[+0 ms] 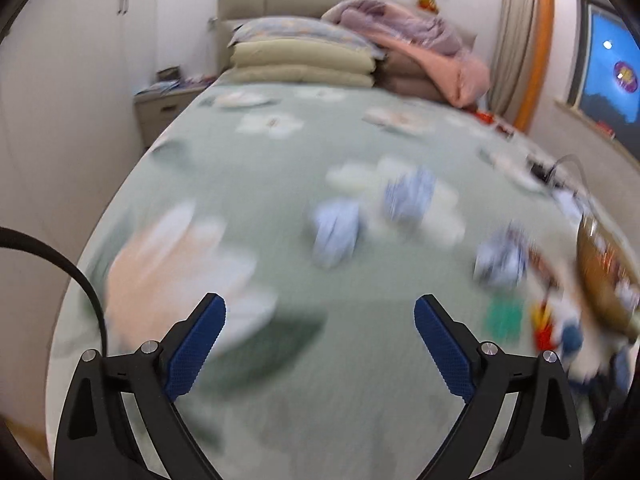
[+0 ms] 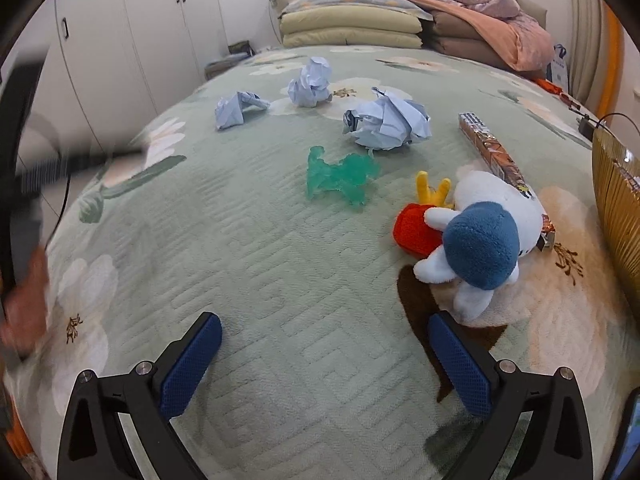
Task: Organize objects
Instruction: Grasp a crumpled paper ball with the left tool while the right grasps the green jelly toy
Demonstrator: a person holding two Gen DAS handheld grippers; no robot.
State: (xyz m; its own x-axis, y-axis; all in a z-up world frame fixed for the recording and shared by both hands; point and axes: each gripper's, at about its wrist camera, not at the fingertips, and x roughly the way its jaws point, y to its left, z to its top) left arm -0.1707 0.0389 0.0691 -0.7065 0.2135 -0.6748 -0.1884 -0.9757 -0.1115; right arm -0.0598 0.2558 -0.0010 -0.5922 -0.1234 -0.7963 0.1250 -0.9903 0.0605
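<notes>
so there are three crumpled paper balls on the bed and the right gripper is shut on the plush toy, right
Not quite. The three crumpled paper balls are on the bed, but the right gripper is open and empty. In the right wrist view the plush toy lies on the bed beside its right finger, not between the fingers.

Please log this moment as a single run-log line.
left gripper: open, empty | right gripper: open, empty | on green quilted bedspread: three crumpled pale-blue paper balls, translucent green toy, white-and-blue plush toy
</notes>
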